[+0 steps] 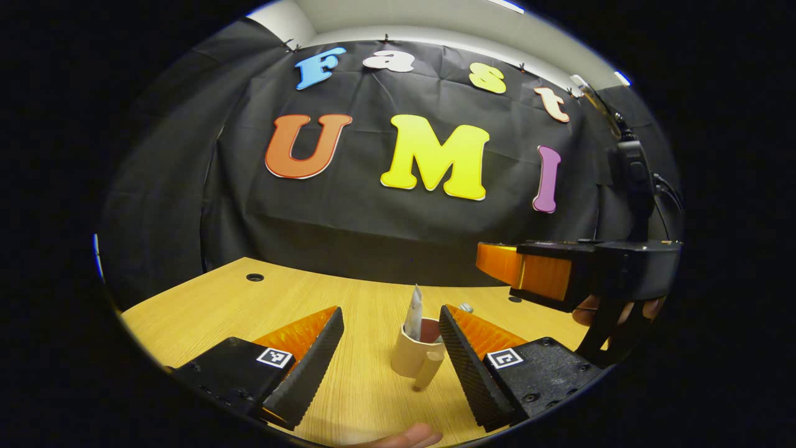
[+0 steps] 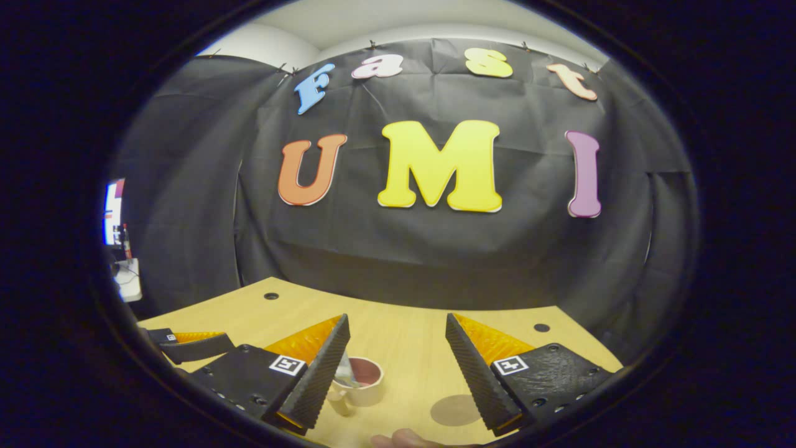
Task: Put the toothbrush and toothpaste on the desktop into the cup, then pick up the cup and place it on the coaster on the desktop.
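Observation:
A beige cup (image 1: 411, 356) with a dark red inside stands on the wooden desktop (image 1: 249, 305), its handle toward me. A pale toothpaste tube (image 1: 413, 311) sticks up out of it. My left gripper (image 1: 390, 311) is open, and the cup stands between its fingers, close to the right one and not gripped. The right gripper (image 1: 547, 274) hovers to the right, above the table. In the right gripper view that gripper (image 2: 397, 318) is open above the cup (image 2: 364, 381), which lies by its left finger with the tube (image 2: 344, 370) inside. A round brown coaster (image 2: 454, 409) lies just right of the cup.
The desktop has cable holes at the back left (image 1: 255, 277) and back right (image 2: 541, 327). A small pale object (image 1: 466, 307) lies behind the cup. A hand (image 1: 597, 311) holds the right gripper. The left gripper (image 2: 193, 345) sits low at the left. The black cloth wall stands behind the table.

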Tool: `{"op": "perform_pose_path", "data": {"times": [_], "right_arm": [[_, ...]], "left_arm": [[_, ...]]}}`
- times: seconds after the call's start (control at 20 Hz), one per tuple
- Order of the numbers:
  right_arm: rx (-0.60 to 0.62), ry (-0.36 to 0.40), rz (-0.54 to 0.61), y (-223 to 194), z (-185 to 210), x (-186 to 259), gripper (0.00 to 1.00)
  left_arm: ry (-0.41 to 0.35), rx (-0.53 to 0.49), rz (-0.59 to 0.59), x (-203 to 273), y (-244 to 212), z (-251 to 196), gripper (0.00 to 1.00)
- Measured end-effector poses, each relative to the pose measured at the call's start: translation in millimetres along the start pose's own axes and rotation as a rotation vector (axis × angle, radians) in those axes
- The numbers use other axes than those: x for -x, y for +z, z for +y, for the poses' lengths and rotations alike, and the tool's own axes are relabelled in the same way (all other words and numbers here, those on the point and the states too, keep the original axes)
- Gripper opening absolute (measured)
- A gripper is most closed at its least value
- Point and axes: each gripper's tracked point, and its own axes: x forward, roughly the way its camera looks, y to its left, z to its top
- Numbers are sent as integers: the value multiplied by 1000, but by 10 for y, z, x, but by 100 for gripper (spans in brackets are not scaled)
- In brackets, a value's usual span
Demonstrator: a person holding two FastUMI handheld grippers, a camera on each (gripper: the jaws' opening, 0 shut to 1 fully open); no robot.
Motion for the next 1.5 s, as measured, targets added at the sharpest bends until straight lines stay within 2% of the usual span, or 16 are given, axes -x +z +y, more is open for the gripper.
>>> {"op": "perform_pose_path", "data": {"times": [0.05,0.1,0.35,0.6,0.7,0.95,1.1,1.35,1.4,1.45,1.5], "right_arm": [[-3,-38,-41,60,-122,103,95],[-11,-56,-76,100,-206,203,95],[39,-90,-125,66,-411,677,95],[78,-134,-162,-56,-722,1067,95],[57,-121,-148,-155,-796,1189,95],[-36,-113,-136,-289,-1064,1365,95],[-35,-101,-145,-319,-1202,1421,95],[-65,-67,-161,-289,-1376,1461,95],[-62,-64,-168,-279,-1412,1469,95],[-62,-69,-172,-271,-1485,1464,96],[-72,-75,-177,-257,-1563,1464,95]], "left_arm": [[3,-24,16,-20,-50,-46,100],[5,-49,35,-39,-111,-85,97],[12,-172,150,-60,-371,-264,98],[-9,-122,265,-34,-553,-497,97],[28,-131,331,-68,-600,-457,97],[67,-119,588,-306,-824,-441,97],[29,-55,803,-320,-1081,-518,97],[107,-93,1032,-360,-1307,-229,94],[116,-61,1074,-323,-1370,-230,99],[120,-25,1113,-274,-1427,-269,98],[118,-11,1143,-234,-1461,-304,87]]}}
